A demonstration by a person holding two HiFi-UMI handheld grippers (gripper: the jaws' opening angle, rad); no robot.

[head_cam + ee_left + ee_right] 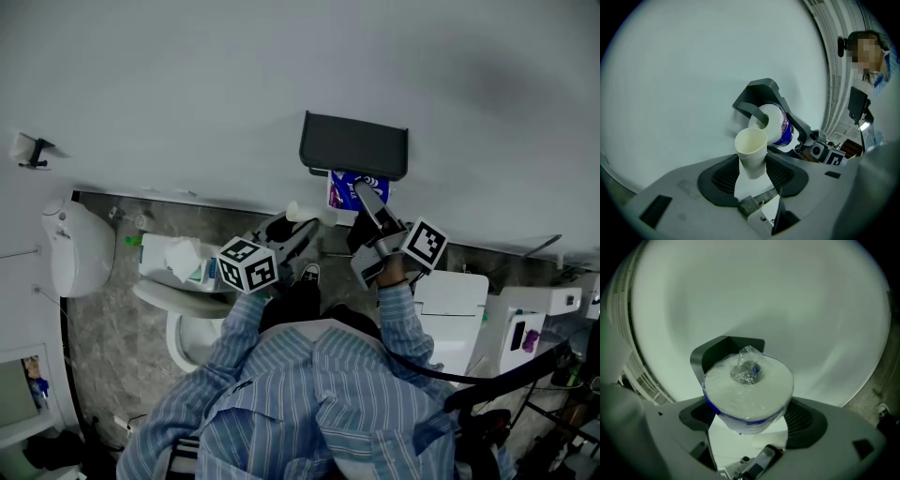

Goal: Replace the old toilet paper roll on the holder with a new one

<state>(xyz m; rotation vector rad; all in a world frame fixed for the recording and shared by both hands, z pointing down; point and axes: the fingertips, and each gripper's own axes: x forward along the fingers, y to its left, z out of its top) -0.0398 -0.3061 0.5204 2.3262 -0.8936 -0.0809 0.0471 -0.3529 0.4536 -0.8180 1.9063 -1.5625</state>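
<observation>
While the pale wall fills most of every view and the toilet sits low at the left of the head view, the dark hooded holder hangs on the wall ahead of the person. New roll, in clear wrap with a blue band, is clamped across its round side by the right gripper, jaws spread wide on it. It sits just under the holder's hood. Roll's long axis lies roughly along the wall, one flat end turned to the holder's arm (in the left gripper view the arm's tip crosses that end; whether it has entered the core cannot be told). Wrap is bunched over the core on the end the right gripper view shows. Judgement: the coming move turns on lining core with arm, and the right hand is the nearer. Left gripper hangs just beside, jaws pinching the bare cardboard tube, clear of the holder.
</observation>
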